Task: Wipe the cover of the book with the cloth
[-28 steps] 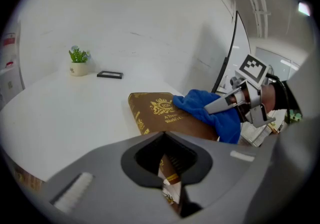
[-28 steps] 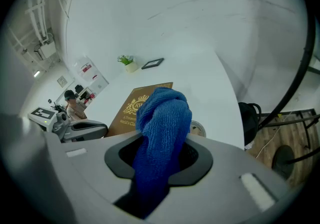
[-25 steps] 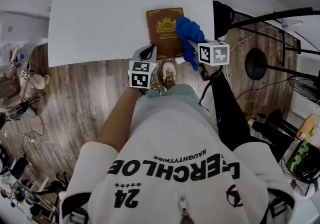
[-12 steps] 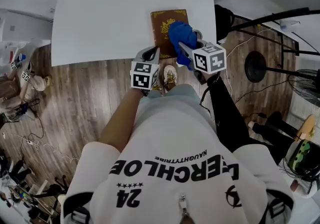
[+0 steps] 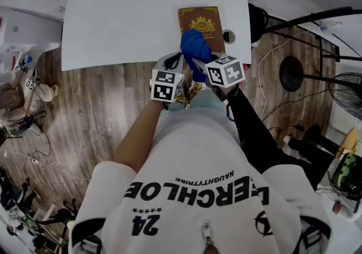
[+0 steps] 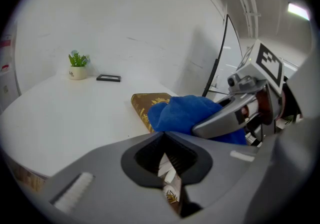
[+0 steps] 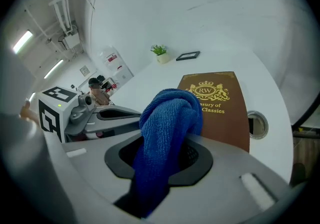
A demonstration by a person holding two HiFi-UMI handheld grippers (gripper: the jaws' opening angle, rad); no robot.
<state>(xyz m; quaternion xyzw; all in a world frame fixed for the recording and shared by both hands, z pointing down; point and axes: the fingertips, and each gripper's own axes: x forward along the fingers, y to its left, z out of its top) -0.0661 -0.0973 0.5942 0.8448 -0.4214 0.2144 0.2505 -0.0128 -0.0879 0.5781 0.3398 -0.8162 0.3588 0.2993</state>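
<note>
One hardback book [image 5: 199, 22]: rectangular, smooth brown cover with a gold crest and gold lettering, flat on the white table [image 5: 130, 15] close to its near right corner. One cloth [image 5: 195, 49]: blue, nubbly terry, bunched into a soft lump over the near end of the cover.

Two grippers, grey plastic, each with a marker cube. Left gripper [image 5: 172, 61] pinched tight on the book's near left corner, white page edges and a sliver of brown cover between the jaws. Right gripper [image 7: 165, 153] clamped on the cloth, blue folds spilling forward past the fingers onto the book.

One round hole [image 5: 228, 36] in the tabletop just beside the book, by the right edge. Toward the far edge, one small potted plant [image 6: 77, 66] in a pale pot and one flat dark rectangle [image 6: 108, 78], well apart from the book.

Compared with a second ago: cloth shifted from the cover's right edge across to its near end; left gripper at the same corner.
</note>
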